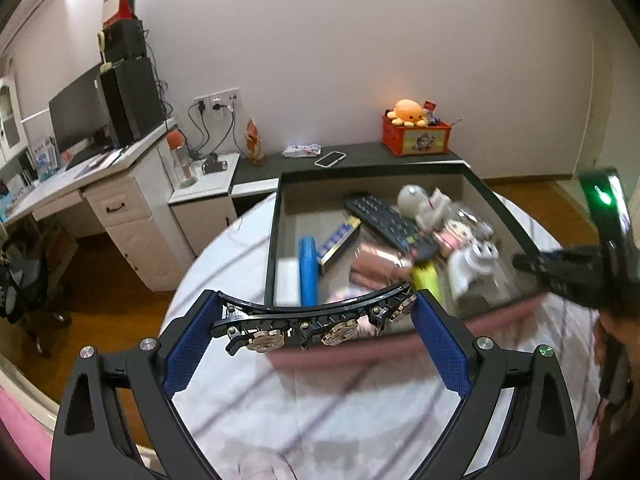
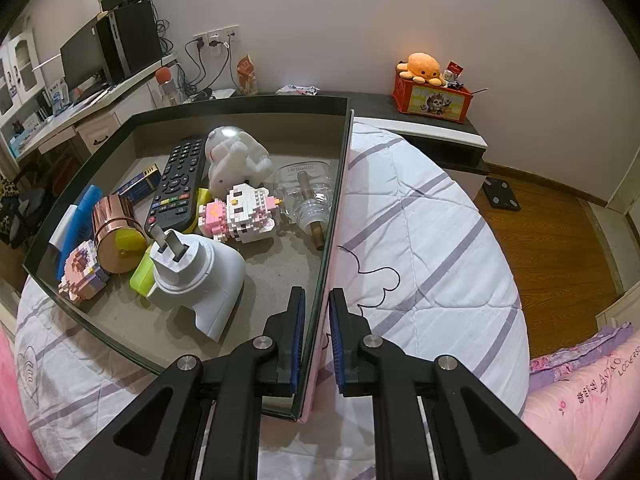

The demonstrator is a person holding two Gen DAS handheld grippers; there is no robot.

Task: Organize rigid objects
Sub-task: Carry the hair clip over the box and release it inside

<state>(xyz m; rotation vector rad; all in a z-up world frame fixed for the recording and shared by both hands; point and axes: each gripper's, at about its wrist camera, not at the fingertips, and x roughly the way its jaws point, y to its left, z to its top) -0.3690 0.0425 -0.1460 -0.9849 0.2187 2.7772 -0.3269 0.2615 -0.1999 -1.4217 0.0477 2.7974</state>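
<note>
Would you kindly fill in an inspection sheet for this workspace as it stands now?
Surface: striped quilt on a bed.
Job's things: box holding remote, white figure, brick toy, copper cup, plug, glass bottle.
Clutter: phone on the ledge.
Grippers: left gripper shut on a hair clip; right gripper shut on the box wall.
Cables: plugged in at the wall sockets.
Surroundings: desk, monitor, plush octopus.

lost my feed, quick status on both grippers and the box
Left gripper shut on black hair clip, above bed. Right gripper shut on box wall. Box crowded; nothing blocking.
</note>
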